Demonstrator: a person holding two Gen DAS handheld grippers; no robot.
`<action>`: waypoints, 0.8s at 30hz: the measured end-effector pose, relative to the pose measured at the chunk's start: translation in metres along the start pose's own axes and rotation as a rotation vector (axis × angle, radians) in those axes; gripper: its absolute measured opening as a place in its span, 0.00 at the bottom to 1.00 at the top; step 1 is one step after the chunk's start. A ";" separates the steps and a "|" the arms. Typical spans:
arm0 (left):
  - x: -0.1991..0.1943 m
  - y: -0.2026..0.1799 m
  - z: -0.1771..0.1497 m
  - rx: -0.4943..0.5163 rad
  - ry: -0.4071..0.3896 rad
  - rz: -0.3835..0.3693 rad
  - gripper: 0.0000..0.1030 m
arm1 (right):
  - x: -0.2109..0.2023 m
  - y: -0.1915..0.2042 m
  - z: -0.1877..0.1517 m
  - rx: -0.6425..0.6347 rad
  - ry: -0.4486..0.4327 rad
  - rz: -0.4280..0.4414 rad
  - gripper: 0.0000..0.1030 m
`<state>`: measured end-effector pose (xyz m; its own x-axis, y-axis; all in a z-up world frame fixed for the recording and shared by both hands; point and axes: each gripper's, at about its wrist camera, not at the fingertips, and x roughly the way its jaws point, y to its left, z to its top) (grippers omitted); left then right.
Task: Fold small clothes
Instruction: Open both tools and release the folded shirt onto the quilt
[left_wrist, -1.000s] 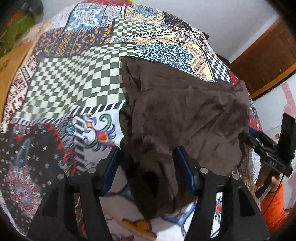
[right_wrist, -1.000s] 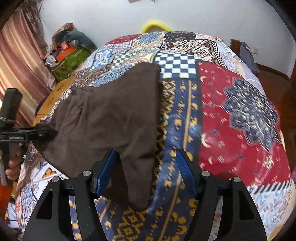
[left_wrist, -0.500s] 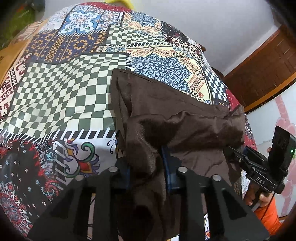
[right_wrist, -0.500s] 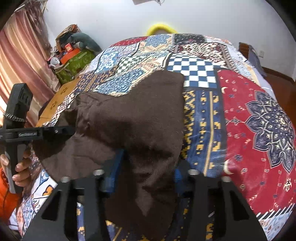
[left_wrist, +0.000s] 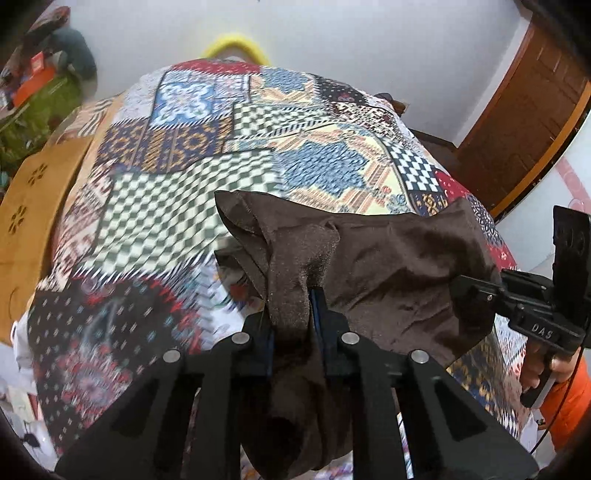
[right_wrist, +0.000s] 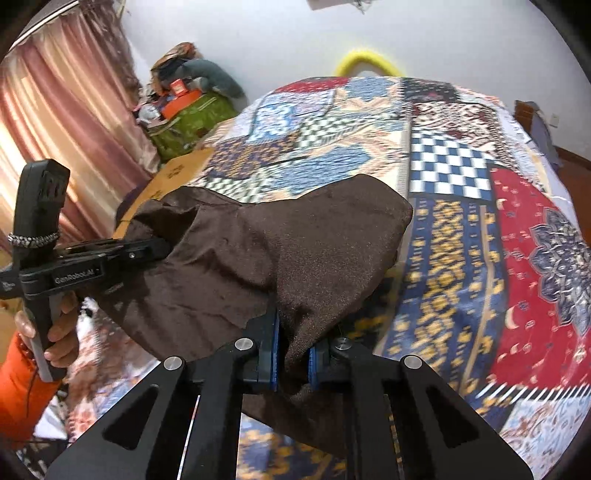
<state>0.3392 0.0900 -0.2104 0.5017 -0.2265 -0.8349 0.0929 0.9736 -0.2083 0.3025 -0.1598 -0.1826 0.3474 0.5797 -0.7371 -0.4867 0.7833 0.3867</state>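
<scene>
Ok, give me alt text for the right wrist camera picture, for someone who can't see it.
The right gripper, its jaws closing, pinches a fold of the dark brown soft cloth garment above the colourful patchwork bedspread. At left the left gripper, in a hand with an orange sleeve, holds the garment's other end.

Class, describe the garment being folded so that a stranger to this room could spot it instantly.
Find the bed under its patchwork cover. Near its front edge, a cloth hangs between two black grippers. It is plain dark brown, the only unpatterned fabric there.
</scene>
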 end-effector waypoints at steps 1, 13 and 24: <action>-0.003 0.007 -0.005 -0.015 0.013 -0.005 0.15 | 0.002 0.004 -0.001 0.002 0.011 0.012 0.10; 0.000 0.056 -0.072 -0.126 0.129 0.013 0.32 | 0.037 0.029 -0.018 0.019 0.137 -0.040 0.23; -0.058 0.036 -0.068 -0.029 -0.044 0.180 0.46 | -0.023 0.027 -0.016 0.039 -0.028 -0.132 0.37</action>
<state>0.2552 0.1363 -0.2036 0.5455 -0.0470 -0.8368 -0.0260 0.9970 -0.0730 0.2686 -0.1549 -0.1642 0.4285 0.4767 -0.7675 -0.4041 0.8609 0.3091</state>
